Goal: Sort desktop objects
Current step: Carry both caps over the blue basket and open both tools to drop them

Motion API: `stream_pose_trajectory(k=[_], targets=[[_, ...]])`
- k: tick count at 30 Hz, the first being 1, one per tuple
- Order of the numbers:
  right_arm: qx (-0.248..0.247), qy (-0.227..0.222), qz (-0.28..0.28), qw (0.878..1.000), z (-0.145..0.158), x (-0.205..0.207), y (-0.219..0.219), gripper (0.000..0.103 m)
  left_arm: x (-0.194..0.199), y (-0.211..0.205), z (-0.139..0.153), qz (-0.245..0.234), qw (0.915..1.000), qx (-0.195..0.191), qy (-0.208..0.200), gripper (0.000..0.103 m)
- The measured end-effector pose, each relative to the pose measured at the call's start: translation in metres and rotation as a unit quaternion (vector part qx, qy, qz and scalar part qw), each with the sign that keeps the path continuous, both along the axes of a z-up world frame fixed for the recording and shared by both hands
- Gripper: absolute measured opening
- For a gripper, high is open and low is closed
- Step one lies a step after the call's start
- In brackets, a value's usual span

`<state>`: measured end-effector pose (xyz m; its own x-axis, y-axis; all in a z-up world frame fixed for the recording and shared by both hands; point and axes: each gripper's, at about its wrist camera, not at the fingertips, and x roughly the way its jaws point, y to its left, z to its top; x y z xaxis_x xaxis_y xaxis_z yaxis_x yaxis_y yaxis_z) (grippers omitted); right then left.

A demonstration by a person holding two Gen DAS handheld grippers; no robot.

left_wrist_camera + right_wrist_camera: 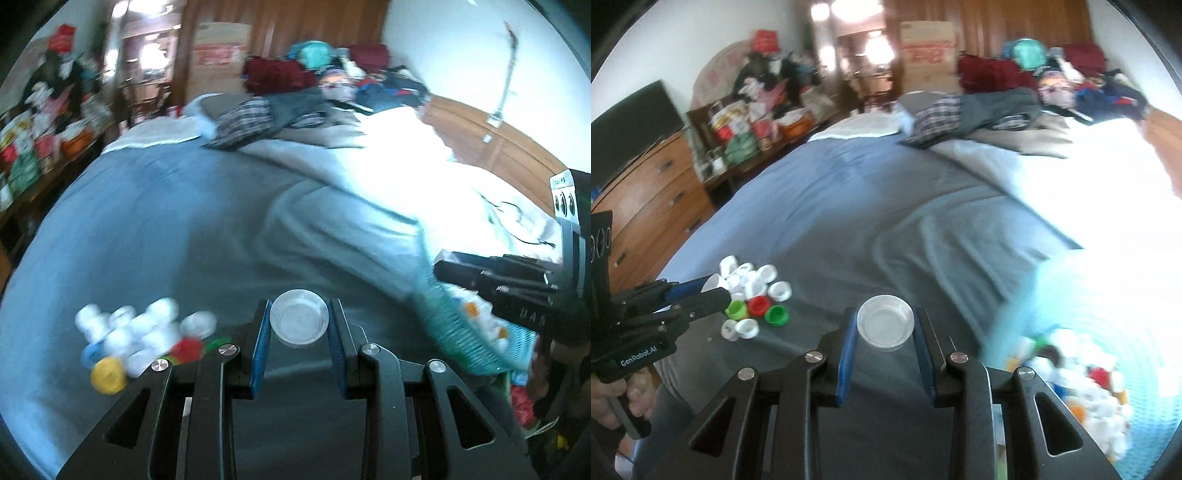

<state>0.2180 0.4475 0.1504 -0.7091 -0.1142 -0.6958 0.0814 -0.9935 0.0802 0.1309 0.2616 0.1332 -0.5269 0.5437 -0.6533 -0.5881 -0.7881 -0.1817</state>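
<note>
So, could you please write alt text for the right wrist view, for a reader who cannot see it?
The right gripper holds a clear round cap between its blue pads, above a bed with a blue-grey cover. At left, the left gripper reaches over a pile of white, red and green bottle caps; at lower right, a blurred teal basket holds more caps.

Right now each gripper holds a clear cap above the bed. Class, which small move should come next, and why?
Probably carry both to the teal basket. The left gripper and right gripper each pinch a clear cap, the basket already holds mixed caps, and the loose cap pile lies on the bed.
</note>
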Motion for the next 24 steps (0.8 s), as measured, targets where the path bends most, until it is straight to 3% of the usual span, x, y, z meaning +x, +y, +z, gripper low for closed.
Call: stream_pose_trajectory(k=[7,12,20,24], targets=[[0.004,0.029,-0.070,0.997,0.030,0.035,0.075,0.032,0.018,0.107,0.027,-0.082,0.9965,-0.001,0.014,0.025],[0.000,0.041,-0.124,0.991,0.043,0.062,0.128,0.033,0.030,0.172,0.036,-0.131,0.9914,-0.006,0.003,0.025],[-0.006,0.040,-0.171,0.984,0.047,0.094,0.180,0.033,0.047,0.239,0.037,-0.187,0.9821,-0.017,-0.013,0.025],[-0.017,0.035,-0.179,0.983,0.042,0.097,0.190,0.033,0.055,0.253,0.033,-0.200,0.9794,-0.024,-0.017,0.025]])
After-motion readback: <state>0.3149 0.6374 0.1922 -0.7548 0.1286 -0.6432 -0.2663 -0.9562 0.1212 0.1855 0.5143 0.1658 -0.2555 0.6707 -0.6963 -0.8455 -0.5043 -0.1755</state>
